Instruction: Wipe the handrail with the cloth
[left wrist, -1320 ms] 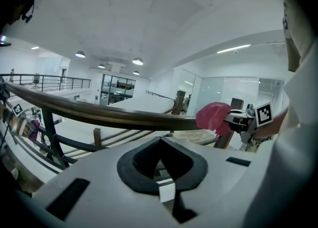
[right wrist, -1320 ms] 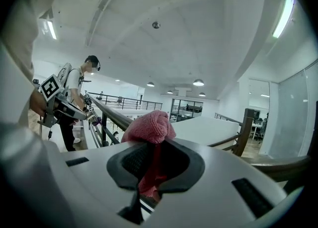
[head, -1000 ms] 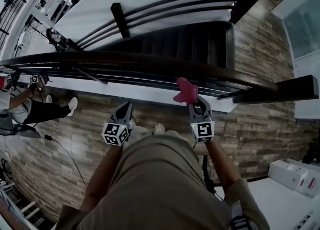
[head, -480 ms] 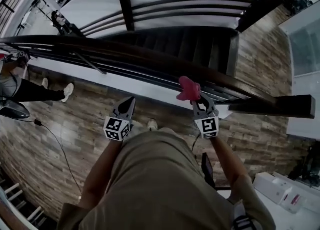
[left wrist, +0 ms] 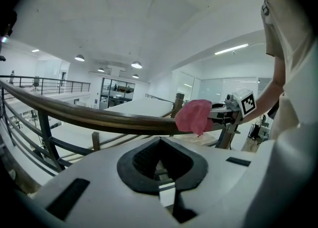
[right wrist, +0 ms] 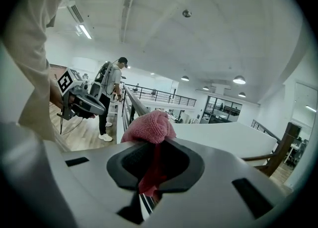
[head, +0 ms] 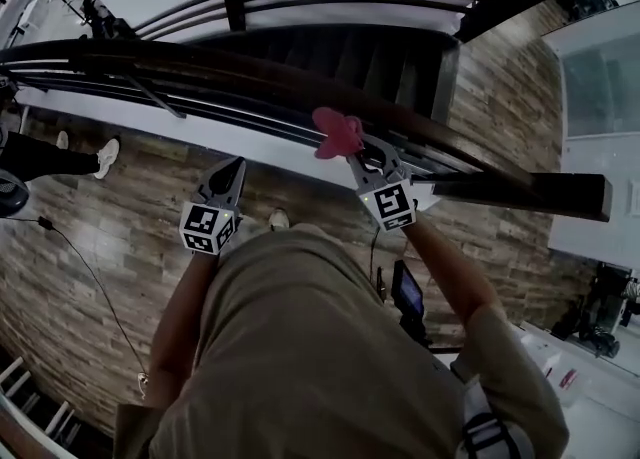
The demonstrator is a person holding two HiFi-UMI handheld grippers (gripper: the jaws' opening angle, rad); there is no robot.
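At handrail [head: 250, 75], pink cloth [head: 337, 133] in right claw [head: 355, 153], left claw [head: 236, 164] closed

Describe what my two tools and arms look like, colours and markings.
Both the left tool and right tool are grey, tapering to black-padded jaws, each carrying a white cube with black square markers. The shirt is khaki, short-sleeved.

Pink cloth [head: 338, 134] bunched on dk wood handrail [head: 200, 61].
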